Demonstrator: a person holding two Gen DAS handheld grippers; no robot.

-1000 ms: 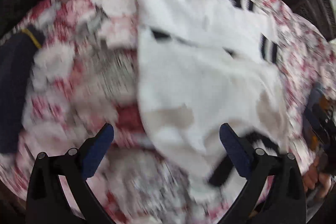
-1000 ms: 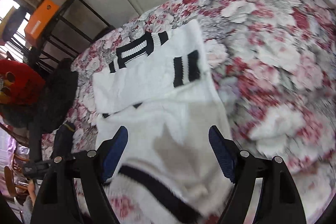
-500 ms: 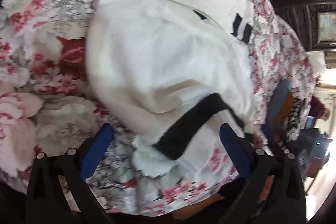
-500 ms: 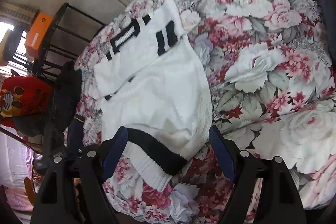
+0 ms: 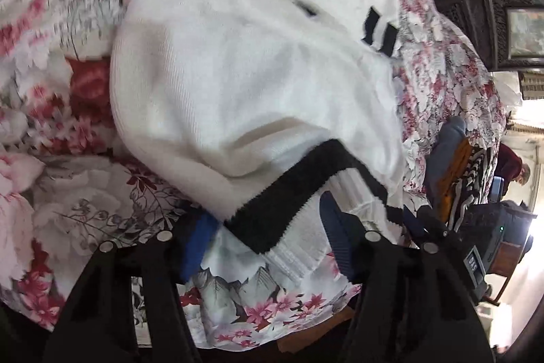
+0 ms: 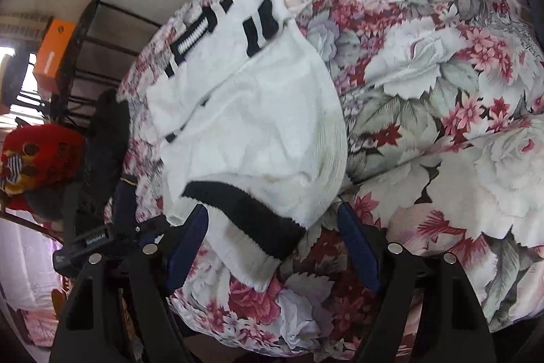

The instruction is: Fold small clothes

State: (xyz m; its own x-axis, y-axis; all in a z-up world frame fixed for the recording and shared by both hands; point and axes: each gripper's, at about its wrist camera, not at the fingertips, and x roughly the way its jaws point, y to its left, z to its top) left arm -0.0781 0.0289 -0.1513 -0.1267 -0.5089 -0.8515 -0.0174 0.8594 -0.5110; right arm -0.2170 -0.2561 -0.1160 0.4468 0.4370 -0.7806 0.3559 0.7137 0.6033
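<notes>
Left wrist cam: close in, angled steeply down over the white knit garment with black bands (image 5: pixel 244 84) on the floral red-and-white bedspread (image 5: pixel 85 199); room at 3 o'clock, somewhat blurred. Right wrist cam: a bit farther back, also angled down, wall and shelving at 10 o'clock. Both share the garment's black-banded hem (image 6: pixel 244 213) and bedspread.

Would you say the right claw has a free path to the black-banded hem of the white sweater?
Probably yes. The right claw stands open with the black hem band lying between its fingers, nothing covering it. The left claw, jaws closing, works the same hem's other corner.
</notes>
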